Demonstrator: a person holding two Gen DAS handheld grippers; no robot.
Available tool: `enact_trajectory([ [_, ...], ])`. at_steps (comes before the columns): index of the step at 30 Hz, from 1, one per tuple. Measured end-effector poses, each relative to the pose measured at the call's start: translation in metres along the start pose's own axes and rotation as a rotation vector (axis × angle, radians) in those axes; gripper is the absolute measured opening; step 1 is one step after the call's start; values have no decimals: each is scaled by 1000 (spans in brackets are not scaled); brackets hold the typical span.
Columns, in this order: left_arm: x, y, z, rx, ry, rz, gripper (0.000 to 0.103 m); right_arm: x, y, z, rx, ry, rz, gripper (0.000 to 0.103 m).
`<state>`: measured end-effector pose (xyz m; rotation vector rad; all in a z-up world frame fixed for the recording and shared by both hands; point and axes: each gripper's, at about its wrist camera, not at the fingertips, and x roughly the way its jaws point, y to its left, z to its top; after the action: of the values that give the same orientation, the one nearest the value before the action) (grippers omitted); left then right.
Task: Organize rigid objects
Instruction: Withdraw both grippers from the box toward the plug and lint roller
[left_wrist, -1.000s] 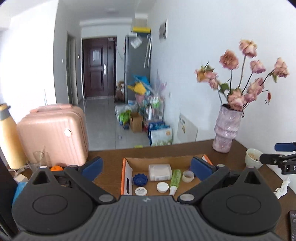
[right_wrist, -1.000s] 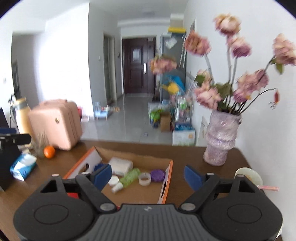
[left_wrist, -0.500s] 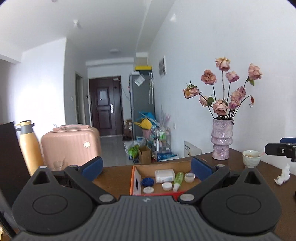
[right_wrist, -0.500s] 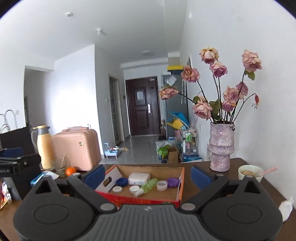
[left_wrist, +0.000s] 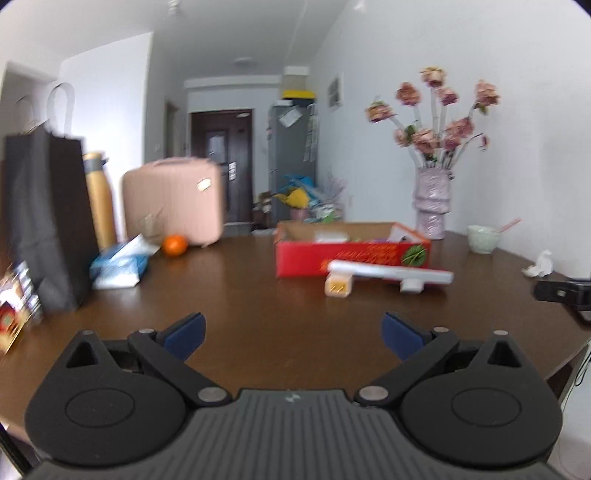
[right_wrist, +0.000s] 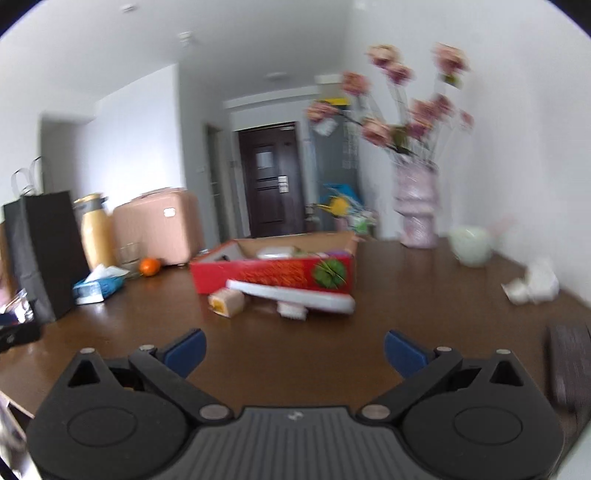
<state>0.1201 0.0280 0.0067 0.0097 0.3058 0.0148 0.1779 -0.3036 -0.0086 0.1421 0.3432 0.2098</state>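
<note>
Brown wood fills our view, a broad surface (left_wrist: 258, 317) running back to a white wall and a dark door at the far end of the hall. We have the left tool (left_wrist: 291, 334) low over the near edge, its blue pads (left_wrist: 184, 332) spread wide with nothing between them. Our right tool (right_wrist: 293, 350) sits the same way, jaws apart and empty.

Straight ahead of both tools, well apart from them, stands the red box (left_wrist: 351, 254) with its cardboard lining showing; small things lie inside, too blurred to name. Just in front of the box, on the side facing us, a long white brush (left_wrist: 391, 273) lies across, and beside its left end a small beige block with an orange face (left_wrist: 337, 287).

Off to the left of the tools we see a black paper bag (left_wrist: 44, 218), a blue tissue pack (left_wrist: 118, 266), an orange (left_wrist: 174, 245), a pink case (left_wrist: 173, 203) and a gold flask (left_wrist: 99, 199). Off to the right, a pale vase of dried roses (left_wrist: 432, 199) and a green bowl (left_wrist: 482, 239), with crumpled tissue (left_wrist: 539, 264) nearer us.
</note>
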Motion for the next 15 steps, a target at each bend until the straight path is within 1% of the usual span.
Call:
enact_trajectory([
  [2,-5,10,-8,-16,24,10,103,-4,-4,-14,25,22,-28,103],
  [4,-5,17,-11,-18,34,9,103,-6,-8,-22,31,53,-16,103],
  [5,-3,18,-9,-21,32,17,103,-8,-9,-25,35,47,-20,103],
  [7,1,20,-7,-50,29,40,103,-9,-9,-25,38,36,-29,103],
  [9,5,21,-7,-68,43,32,103,-7,-9,-24,31,32,-33,103],
  [12,7,20,-11,-60,46,22,103,1,-7,-22,28,52,-31,103],
  [15,13,20,-15,-54,61,27,103,4,-2,-22,13,52,-35,103],
])
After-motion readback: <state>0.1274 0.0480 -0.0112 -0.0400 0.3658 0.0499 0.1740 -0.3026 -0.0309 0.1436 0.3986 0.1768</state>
